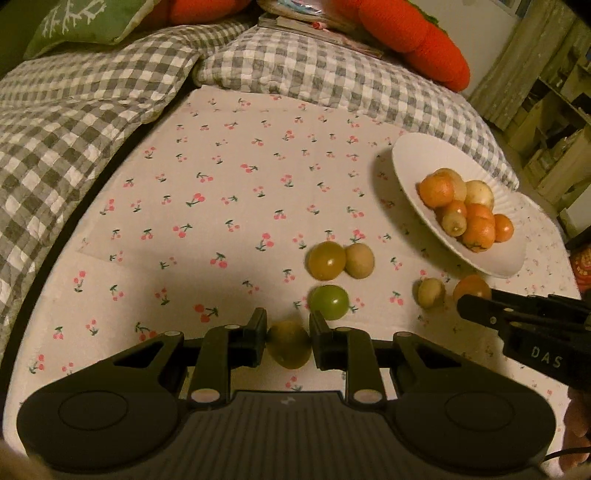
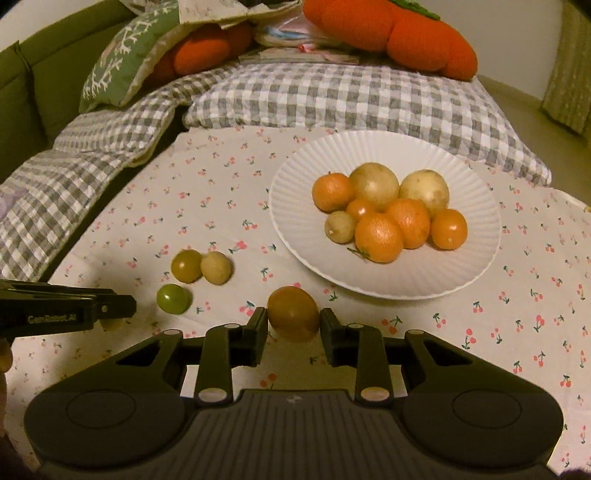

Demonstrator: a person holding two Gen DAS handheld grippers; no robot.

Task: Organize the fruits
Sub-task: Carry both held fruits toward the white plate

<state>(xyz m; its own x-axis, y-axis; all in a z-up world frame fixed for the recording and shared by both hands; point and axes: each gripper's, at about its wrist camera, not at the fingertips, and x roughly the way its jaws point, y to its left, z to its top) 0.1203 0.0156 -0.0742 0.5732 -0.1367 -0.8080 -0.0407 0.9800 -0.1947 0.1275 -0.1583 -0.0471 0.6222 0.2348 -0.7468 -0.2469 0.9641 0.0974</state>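
Left gripper (image 1: 289,341) is clamped on one yellow-green fruit (image 1: 289,344), pads pressing it from both sides, low over the cherry-print cloth (image 1: 221,184). Right gripper (image 2: 293,325) is clenched on one orange-brown fruit (image 2: 293,318) the same way, just in front of the white ribbed plate (image 2: 461,273).

Count on the plate – nine pieces in one pile: three oranges (image 2: 378,237), three small orange fruits (image 2: 448,229), three pale yellow ones, two large (image 2: 373,182) and one small.

Loose on the cloth ahead of the left gripper – one bright green fruit (image 1: 328,301) just beyond its fingertips, then a pair touching each other farther out: one olive-green fruit (image 1: 327,260) and one tan fruit (image 1: 359,260). One more small yellowish fruit (image 1: 430,292) lies off to that gripper's right, near the plate's edge and beside the right gripper's tips. So four loose, two held, nine plated.

Beyond the cloth: one grey-checked quilt (image 2: 295,96), one green patterned pillow (image 2: 122,74), two orange plush cushions (image 2: 399,33). A stack of books or papers sits between the cushions, too blurred to count.
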